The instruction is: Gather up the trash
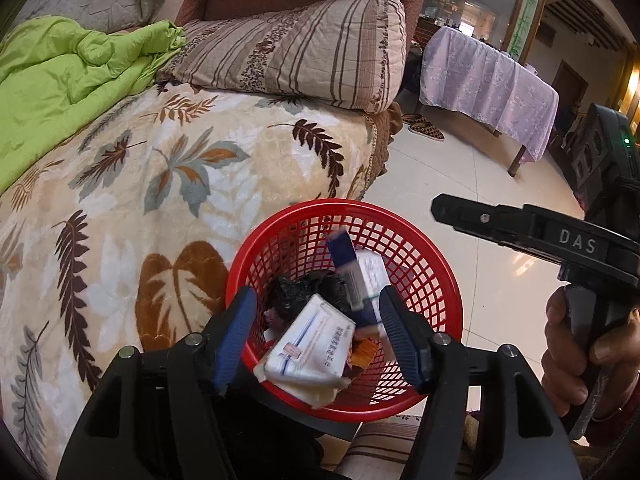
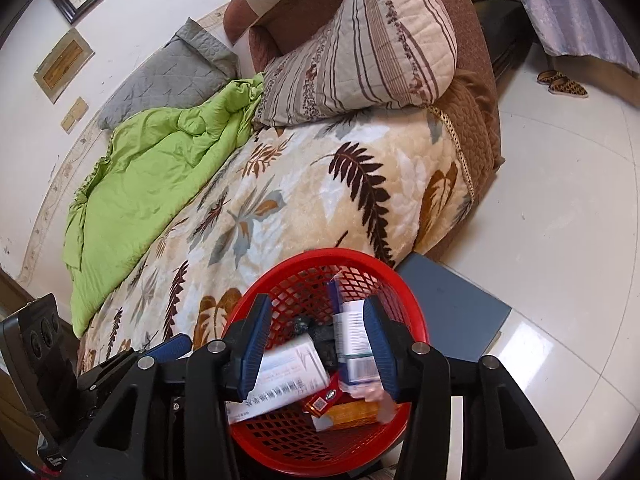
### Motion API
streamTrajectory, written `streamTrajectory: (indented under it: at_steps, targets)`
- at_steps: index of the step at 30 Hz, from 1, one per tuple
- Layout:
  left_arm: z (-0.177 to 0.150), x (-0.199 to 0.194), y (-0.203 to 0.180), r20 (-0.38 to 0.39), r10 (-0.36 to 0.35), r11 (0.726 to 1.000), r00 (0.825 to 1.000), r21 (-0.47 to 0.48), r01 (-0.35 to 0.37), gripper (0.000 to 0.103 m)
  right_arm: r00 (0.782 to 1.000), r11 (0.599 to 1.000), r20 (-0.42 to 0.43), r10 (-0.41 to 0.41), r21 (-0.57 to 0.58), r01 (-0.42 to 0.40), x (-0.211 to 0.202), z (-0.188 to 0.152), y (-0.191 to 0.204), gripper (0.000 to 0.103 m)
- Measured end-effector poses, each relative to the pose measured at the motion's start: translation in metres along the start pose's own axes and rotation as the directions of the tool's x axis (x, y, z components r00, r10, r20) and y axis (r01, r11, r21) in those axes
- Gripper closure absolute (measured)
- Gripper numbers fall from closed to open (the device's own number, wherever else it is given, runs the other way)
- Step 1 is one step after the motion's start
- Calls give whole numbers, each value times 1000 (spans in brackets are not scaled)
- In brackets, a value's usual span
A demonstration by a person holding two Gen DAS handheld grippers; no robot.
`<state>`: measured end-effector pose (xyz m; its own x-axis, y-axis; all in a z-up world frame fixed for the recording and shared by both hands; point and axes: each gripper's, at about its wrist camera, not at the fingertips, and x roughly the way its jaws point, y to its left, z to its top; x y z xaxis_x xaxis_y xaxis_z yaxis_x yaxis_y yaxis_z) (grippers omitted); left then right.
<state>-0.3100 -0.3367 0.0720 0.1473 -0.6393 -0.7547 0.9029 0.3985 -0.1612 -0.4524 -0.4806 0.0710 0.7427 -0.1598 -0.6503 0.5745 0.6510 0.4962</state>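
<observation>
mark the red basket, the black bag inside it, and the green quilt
red basket (image 1: pixel 436 280): left wrist view, bare mesh wall on the right side.
black bag (image 1: pixel 288 294): left wrist view, crumpled middle of the bag.
green quilt (image 2: pixel 148 176): right wrist view, middle of the bunched fabric.

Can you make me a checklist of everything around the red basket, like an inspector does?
Surface: leaf-print blanket covers the bed; glossy tiled floor beside it.
Job's things: red basket holds a white box, a blue-and-white box, an orange packet and a black bag.
Clutter: green quilt, striped pillow, grey pillow on the bed.
Grippers: left gripper and right gripper above the basket, jaws apart, gripping nothing.
Cables: nothing seen.
Surroundings: table under a lilac cloth, slippers on the floor.
</observation>
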Motion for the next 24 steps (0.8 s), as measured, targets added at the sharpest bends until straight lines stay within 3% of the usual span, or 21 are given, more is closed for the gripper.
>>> streamTrajectory:
  at_steps: [4,11,14,19,24]
  targets:
    - [-2,-14,8,35,33,999,999,-17,-33,34,999,999,28,-30,-23,31,-8,2,8,45]
    - [-8,-57,34,129,131,990,983,-61,-124,22,981,977,122,-152,-133,168,-26,-4,48,23]
    - [-19,-82,47,188,192,981,963,-61,-184,12,962,955,159,-223,-162,248,-30,-16,69,9]
    - [-48,-113,70,240,305,952,922,-83,-293,8,937,902,215,-277,-278,330,-32,-45,103,4]
    - [-75,-134,95,252,395,917,883,-170,-362,8,931,819,270,-247,-456,350,-29,-72,143,2]
